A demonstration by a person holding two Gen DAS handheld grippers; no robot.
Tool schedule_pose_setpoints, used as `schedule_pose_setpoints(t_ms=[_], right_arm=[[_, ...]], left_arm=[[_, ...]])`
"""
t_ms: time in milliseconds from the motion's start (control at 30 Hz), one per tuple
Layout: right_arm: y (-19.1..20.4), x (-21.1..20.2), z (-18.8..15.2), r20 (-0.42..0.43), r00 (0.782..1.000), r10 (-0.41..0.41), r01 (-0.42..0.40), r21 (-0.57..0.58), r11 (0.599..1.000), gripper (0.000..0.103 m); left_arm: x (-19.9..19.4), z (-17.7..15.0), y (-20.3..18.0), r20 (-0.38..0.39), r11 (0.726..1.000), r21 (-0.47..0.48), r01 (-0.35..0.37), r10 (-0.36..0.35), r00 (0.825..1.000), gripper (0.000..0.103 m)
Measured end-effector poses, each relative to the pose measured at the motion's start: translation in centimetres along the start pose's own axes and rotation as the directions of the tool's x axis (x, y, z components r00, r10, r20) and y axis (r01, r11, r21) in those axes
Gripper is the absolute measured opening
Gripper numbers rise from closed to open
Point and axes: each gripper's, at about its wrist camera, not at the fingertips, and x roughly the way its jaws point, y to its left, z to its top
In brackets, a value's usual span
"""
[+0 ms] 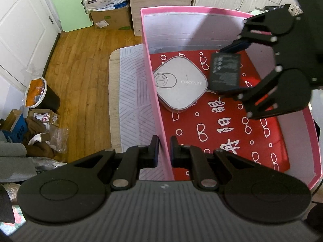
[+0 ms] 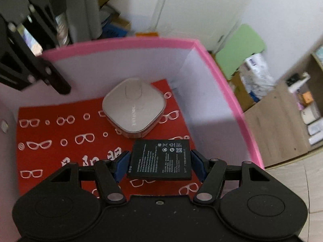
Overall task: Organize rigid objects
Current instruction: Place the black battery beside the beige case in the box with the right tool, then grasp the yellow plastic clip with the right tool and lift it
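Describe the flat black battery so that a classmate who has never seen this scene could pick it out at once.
Find the pink box with white inner walls and a red floor printed with white glasses. Above that floor, the right gripper holds the flat black battery between its blue pads. Its only neighbour, a pale rounded-square case, lies on the floor; the battery is dark, thin, sharp-cornered and covered in small white print.

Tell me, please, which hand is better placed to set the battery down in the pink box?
The right. Its tongs already grip the black battery above the red liner, beside the grey case. The left tongs are shut on the pink box wall.
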Motion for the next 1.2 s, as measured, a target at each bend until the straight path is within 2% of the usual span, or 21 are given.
schedule_pose_setpoints(t_ms=[333, 367, 433, 533, 667, 733, 867, 933, 1200], right_arm=[[0.1, 2.0, 1.6, -0.054, 0.998, 0.026, -0.029, -0.064, 0.998, 0.068], [0.1, 2.1, 1.8, -0.043, 0.999, 0.011, -0.014, -0.064, 0.998, 0.072], [0.1, 1.8, 1.9, -0.021, 1.0, -0.015, 0.014, -0.051, 0.999, 0.073], [-0.2, -0.8, 1.5, 0.053, 0.998, 0.015, -0.016, 0.018, 1.0, 0.077], [-0.8, -4.8, 0.0, 0.126, 0.991, -0.04, 0.025, 0.116, 0.993, 0.077], [-1.2, -7.0, -1.2, 0.155, 0.986, -0.059, 0.027, 0.203, 0.979, 0.078], [-1.8, -11.1, -4.3, 0.206, 0.974, -0.096, 0.012, 0.376, 0.926, 0.078], [-1.6, -11.9, -5.7, 0.218, 0.972, -0.091, -0.012, 0.43, 0.903, 0.078], [0.9, -13.1, -12.3, 0.143, 0.988, -0.065, -0.026, 0.559, 0.829, 0.078]], left_arm=[[-0.4, -0.3, -0.4, 0.007, 1.0, -0.002, -0.009, 0.009, 1.0, 0.009], [-0.4, -0.3, -0.4, 0.008, 1.0, -0.002, -0.007, 0.007, 1.0, 0.009], [-0.5, -0.4, -0.4, 0.01, 1.0, -0.001, -0.007, 0.007, 1.0, 0.009], [-0.5, -0.4, -0.4, 0.014, 1.0, 0.001, -0.006, 0.006, 1.0, 0.009], [-0.5, -0.4, -0.4, 0.014, 1.0, 0.001, -0.006, 0.005, 1.0, 0.009], [-0.5, -0.4, -0.3, 0.018, 1.0, -0.003, -0.002, 0.002, 1.0, 0.009], [-0.5, -0.4, 0.1, 0.024, 1.0, -0.028, 0.011, -0.01, 1.0, 0.009], [-0.6, -0.5, -0.1, 0.024, 1.0, -0.023, 0.004, -0.004, 1.0, 0.009], [-0.6, -0.3, -0.2, 0.026, 0.999, -0.048, -0.001, 0.002, 1.0, 0.009]])
